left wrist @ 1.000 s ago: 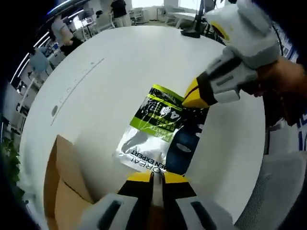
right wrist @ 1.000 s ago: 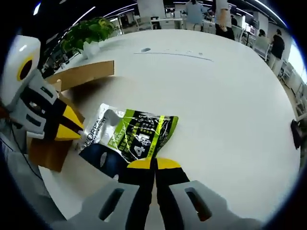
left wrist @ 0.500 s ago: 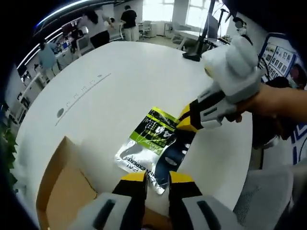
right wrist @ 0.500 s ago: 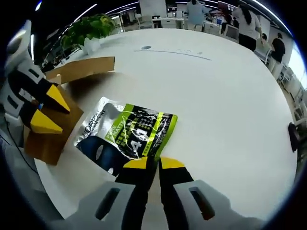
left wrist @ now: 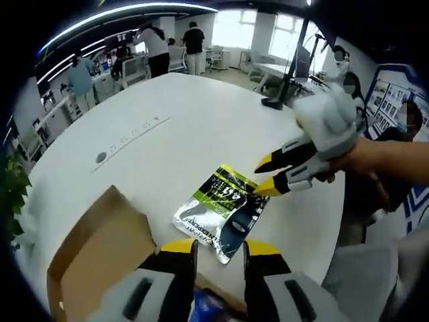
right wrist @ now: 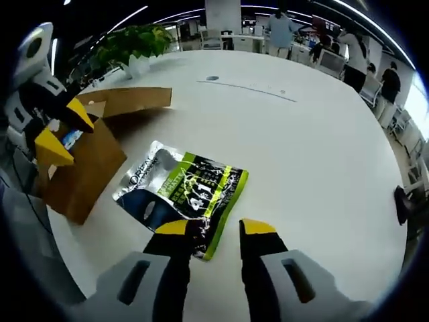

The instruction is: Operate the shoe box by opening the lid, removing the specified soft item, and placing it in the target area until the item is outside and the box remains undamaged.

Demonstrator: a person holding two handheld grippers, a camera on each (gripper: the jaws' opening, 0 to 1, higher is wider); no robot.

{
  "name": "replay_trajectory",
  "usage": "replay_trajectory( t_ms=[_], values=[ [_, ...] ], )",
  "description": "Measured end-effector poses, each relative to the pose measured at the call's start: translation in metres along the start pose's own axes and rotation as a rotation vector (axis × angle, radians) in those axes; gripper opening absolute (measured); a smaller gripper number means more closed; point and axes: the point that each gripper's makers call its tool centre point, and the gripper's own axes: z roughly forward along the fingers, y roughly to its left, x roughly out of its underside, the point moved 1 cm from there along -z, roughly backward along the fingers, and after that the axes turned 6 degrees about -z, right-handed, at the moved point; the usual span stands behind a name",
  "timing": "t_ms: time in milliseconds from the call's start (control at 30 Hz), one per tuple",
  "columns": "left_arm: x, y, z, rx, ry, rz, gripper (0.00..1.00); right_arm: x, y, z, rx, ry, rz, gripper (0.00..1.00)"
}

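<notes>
A soft pouch (left wrist: 222, 212) (right wrist: 181, 193) in green, silver and dark blue lies flat on the white table (left wrist: 167, 147) (right wrist: 315, 161). The brown cardboard shoe box (left wrist: 94, 261) (right wrist: 84, 164) stands beside it with its lid flap (right wrist: 131, 99) raised. My left gripper (left wrist: 220, 249) is open above the box's edge, short of the pouch, holding nothing. My right gripper (right wrist: 216, 228) is open just off the pouch's near edge, also holding nothing. In the left gripper view the right gripper (left wrist: 268, 178) hangs open over the pouch's far corner. In the right gripper view the left gripper (right wrist: 57, 131) is above the box.
A potted plant (right wrist: 131, 43) stands at the table's far edge, and a monitor stand (left wrist: 275, 100) on the other side. Several people (left wrist: 194, 43) stand around desks in the background. A person's hand (left wrist: 375, 157) holds the right gripper.
Both grippers were shut on the pouch's ends, then let go and opened. The pouch now lies free on the table and both cameras have drawn back and up.
</notes>
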Motion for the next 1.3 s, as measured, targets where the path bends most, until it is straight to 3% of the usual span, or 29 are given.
replay_trajectory(
  t_ms=[567,1300],
  values=[
    [0.006,0.015,-0.043,-0.005,-0.102,-0.076,0.42,-0.037,0.019,-0.047,-0.051,-0.103,-0.084,0.49],
    [0.037,0.046,-0.100,-0.042,-0.190,-0.124,0.56,-0.072,0.066,-0.086,-0.164,-0.162,-0.213,0.65]
  ],
)
